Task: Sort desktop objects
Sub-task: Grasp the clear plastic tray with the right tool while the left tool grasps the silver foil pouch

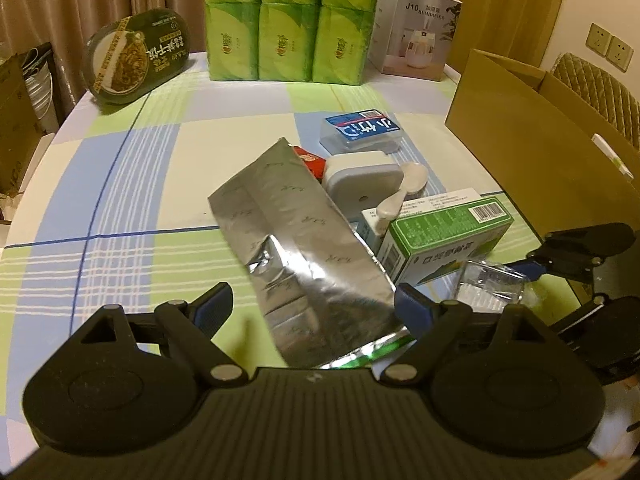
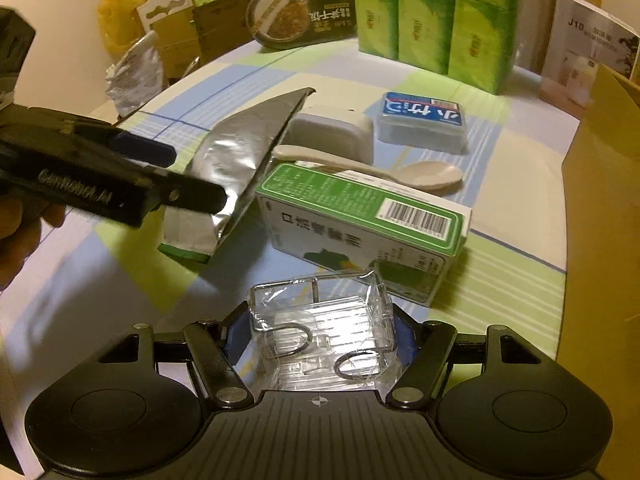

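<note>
Two tongs work over the table (image 1: 120, 184): the right tongs (image 2: 320, 334) are clenched on a clear plastic case (image 2: 322, 332) with metal hooks inside, while the left tongs (image 1: 312, 304) stand released around a silver foil pouch (image 1: 296, 240). Just beyond the case lies a green medicine box (image 2: 360, 220); an open cardboard box (image 1: 532, 136), contents unseen, stands right of it.
</note>
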A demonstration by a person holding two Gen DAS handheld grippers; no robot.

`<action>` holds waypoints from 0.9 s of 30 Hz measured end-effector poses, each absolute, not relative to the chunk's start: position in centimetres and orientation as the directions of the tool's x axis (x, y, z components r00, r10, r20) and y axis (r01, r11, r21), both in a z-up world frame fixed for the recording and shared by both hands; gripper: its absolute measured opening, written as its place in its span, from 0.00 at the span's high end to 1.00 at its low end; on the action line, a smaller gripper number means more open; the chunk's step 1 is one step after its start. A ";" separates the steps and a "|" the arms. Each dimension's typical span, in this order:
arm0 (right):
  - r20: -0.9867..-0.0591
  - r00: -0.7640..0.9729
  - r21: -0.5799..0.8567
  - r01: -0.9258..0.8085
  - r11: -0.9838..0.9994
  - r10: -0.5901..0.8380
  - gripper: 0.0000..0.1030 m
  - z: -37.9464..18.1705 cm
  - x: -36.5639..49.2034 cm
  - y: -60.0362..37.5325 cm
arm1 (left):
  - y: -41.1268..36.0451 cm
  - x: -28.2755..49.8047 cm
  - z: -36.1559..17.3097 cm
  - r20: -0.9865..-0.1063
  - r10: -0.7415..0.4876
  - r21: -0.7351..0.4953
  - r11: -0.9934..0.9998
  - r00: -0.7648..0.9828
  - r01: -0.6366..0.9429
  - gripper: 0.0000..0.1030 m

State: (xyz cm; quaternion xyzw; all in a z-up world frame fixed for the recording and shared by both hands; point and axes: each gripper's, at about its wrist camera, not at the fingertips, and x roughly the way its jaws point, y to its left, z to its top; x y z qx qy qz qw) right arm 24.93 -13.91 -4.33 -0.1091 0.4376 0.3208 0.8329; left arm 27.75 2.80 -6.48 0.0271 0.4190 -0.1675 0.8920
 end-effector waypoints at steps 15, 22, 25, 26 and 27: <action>-0.798 0.406 0.097 -0.641 0.761 0.444 0.36 -4.2 25.1 -14.7 | 1.9 32.4 -8.1 -0.785 -0.244 -0.164 0.968 0.570 0.188 0.14; -0.800 0.402 0.100 -0.641 0.761 0.445 0.36 -4.2 25.1 -14.6 | 1.9 33.2 -8.5 -0.795 -0.232 -0.153 0.971 0.561 0.184 0.23; -0.801 0.399 0.103 -0.642 0.760 0.446 0.36 -4.1 25.0 -14.4 | 1.9 32.7 -8.5 -0.803 -0.244 -0.148 0.966 0.544 0.214 0.36; -0.802 0.397 0.106 -0.642 0.759 0.447 0.36 -4.1 25.0 -14.4 | 2.0 32.4 -8.5 -0.806 -0.248 -0.145 0.963 0.537 0.227 0.37; -0.802 0.393 0.110 -0.642 0.759 0.449 0.36 -4.1 25.0 -14.3 | 2.0 32.2 -8.5 -0.809 -0.250 -0.141 0.961 0.532 0.238 0.40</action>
